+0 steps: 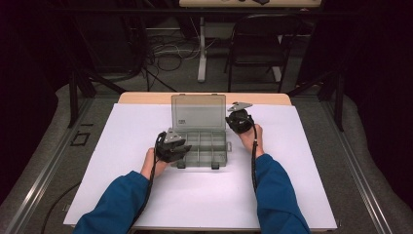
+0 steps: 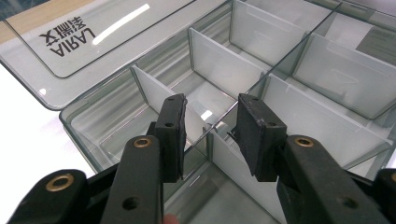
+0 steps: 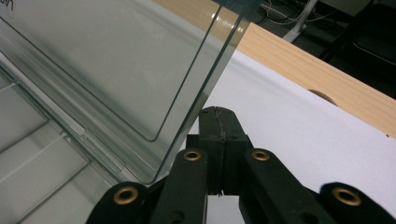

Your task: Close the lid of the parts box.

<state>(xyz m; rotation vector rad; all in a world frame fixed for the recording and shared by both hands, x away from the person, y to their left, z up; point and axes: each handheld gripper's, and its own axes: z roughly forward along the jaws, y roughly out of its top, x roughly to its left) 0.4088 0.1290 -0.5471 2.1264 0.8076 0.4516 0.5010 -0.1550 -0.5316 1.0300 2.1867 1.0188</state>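
Organizer box sits mid-table, lid upright. My left gripper straddles a divider, half-open; right gripper rests closed beside the lid. I'd close squarely on that divider, keeping the lid propped.

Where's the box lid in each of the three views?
High view: lid stands open at centre, behind the tray.
Left gripper view: lid top left, with printed lettering.
Right gripper view: lid upper left, its edge beside the shut right tongs.
Shared landmark: the white sheet.
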